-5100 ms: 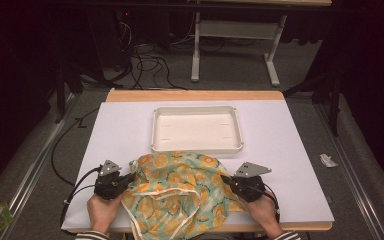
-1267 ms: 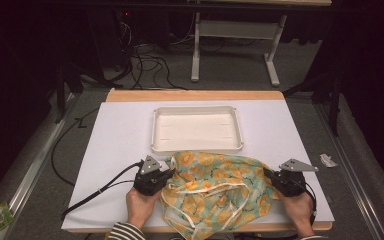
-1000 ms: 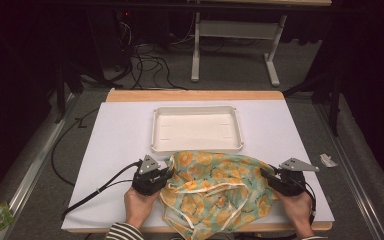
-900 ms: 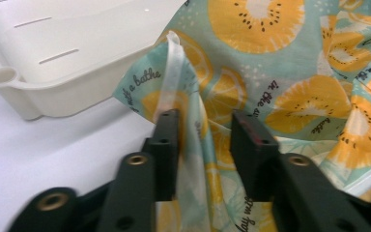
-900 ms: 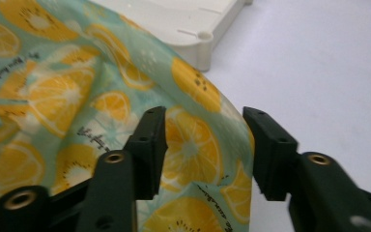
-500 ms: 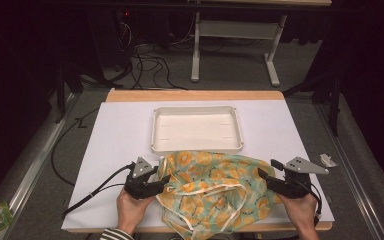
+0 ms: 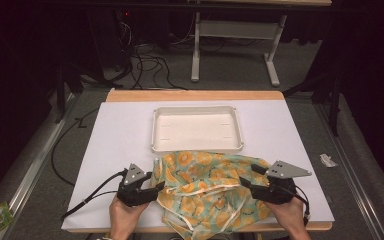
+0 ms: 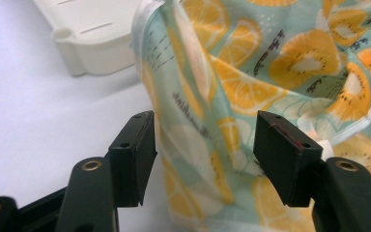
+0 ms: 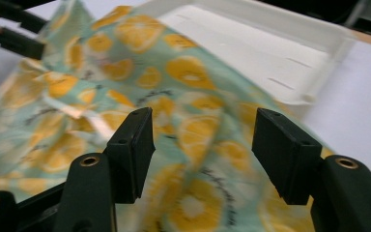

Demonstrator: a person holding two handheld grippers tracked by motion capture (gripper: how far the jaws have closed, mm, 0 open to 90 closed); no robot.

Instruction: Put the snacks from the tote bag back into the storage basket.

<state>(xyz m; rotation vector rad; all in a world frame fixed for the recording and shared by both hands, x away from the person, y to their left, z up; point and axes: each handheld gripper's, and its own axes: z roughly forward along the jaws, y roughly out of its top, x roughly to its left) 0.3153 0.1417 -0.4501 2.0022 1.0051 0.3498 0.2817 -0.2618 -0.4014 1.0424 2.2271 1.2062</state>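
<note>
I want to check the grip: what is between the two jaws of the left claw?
The orange-print cloth lies between the open jaws of the left claw, untouched by either jaw, as the left gripper view shows.

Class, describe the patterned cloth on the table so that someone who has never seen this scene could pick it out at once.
Start at the white-covered table and find the shallow white tray near its middle. The cloth lies crumpled just in front of that tray, spilling over the table's near edge. It is the one colourful thing there: pale green fabric printed with orange citrus slices.
</note>
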